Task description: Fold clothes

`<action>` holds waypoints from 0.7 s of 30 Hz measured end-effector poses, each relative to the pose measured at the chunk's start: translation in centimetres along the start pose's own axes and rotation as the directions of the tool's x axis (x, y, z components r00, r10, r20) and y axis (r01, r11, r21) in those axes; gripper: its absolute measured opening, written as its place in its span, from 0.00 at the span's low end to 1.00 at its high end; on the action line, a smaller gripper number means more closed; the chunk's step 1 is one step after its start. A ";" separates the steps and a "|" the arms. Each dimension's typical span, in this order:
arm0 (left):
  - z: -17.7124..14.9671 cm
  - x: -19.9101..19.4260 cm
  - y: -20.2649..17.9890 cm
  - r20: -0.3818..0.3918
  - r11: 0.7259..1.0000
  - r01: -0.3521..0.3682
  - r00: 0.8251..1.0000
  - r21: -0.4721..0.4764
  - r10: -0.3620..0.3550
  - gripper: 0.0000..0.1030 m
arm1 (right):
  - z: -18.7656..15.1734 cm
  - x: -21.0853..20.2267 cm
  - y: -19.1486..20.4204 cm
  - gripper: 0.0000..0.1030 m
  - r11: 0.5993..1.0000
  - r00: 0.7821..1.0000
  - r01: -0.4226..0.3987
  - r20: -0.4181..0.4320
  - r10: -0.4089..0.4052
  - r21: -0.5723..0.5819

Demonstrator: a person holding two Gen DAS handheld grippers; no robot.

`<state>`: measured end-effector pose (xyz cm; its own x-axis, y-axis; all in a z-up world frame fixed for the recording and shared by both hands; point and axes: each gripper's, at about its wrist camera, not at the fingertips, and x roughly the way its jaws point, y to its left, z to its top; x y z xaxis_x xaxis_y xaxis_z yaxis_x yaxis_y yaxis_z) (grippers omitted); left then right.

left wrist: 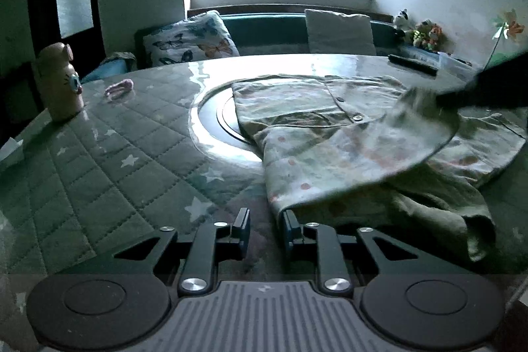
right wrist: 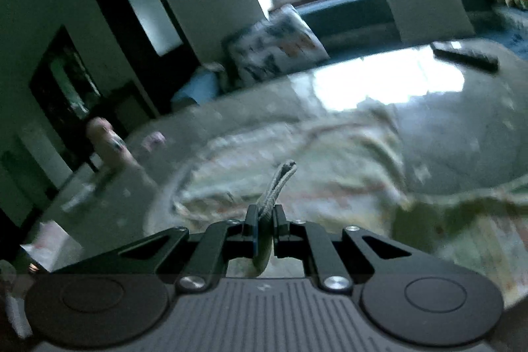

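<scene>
Quilted counter (left wrist: 99,160) carrying a spotted garment (left wrist: 313,134) spread across its middle and right, pink bottle (left wrist: 59,81) upright at far left, right claw (right wrist: 265,216) clamped on a garment fold, left claw (left wrist: 265,226) partly open, its right finger beside the garment's near edge

Quilted table (left wrist: 99,160) under garment (left wrist: 330,154), bottle (left wrist: 59,81).

I am holding my right gripper (right wrist: 265,220) with its jaws pinching a fold of the pale spotted garment (right wrist: 297,183), whose edge is sticking up beyond the fingertips. The rest is lying blurred on the quilted table (right wrist: 462,134). A dark remote (right wrist: 465,55) is lying at the far edge.
</scene>
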<state>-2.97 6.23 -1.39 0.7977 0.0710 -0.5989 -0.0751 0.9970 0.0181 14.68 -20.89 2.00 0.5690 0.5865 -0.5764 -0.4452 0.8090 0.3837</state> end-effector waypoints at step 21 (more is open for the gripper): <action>7.3 4.4 -1.0 0.038 0.997 0.078 0.996 -0.009 -0.078 0.24 | -1.0 4.2 2.1 0.15 0.954 0.991 0.134 0.009 -0.137 -0.268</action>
<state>4.99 5.79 1.83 0.8232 -0.0057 -0.5677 -0.0181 0.9992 -0.0364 15.40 -16.75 -0.36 0.6308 0.4706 -0.6170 -0.5339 0.8402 0.0950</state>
